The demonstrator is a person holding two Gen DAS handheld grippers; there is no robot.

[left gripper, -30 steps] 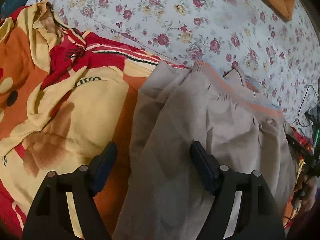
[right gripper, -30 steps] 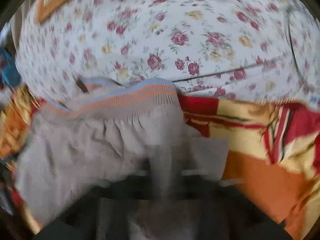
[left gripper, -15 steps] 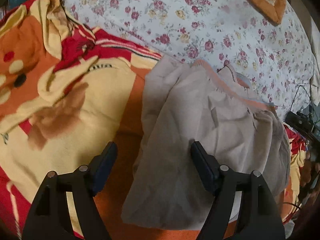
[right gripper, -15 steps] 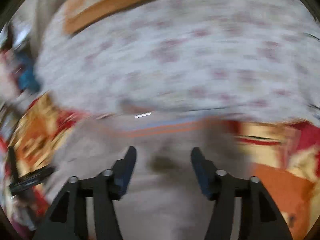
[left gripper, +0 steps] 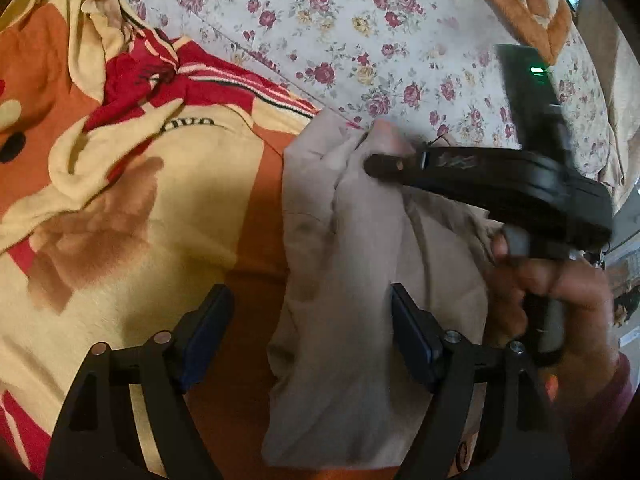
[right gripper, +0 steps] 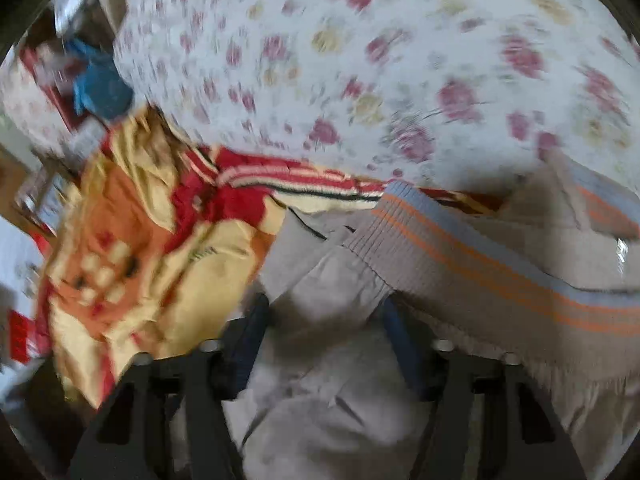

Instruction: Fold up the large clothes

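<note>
A beige garment (left gripper: 352, 264) with a striped orange and blue ribbed waistband (right gripper: 500, 264) lies partly folded on an orange, yellow and red blanket (left gripper: 120, 200). My left gripper (left gripper: 312, 328) is open and empty, hovering over the garment's left edge. My right gripper (right gripper: 324, 340) is open with the beige cloth lying between its fingers; the view is blurred. In the left wrist view the right gripper (left gripper: 480, 176) reaches across the garment's top, held by a hand (left gripper: 552, 304).
A white sheet with red flowers (left gripper: 360, 32) covers the bed behind the blanket. An orange-brown patterned cloth (left gripper: 532, 4) lies at the far right corner. Blue and red clutter (right gripper: 96, 88) sits beyond the bed's left side.
The right gripper has swung in over the garment's top edge and now shows in the left wrist view. The left gripper has drawn slightly closer to the garment, still open.
</note>
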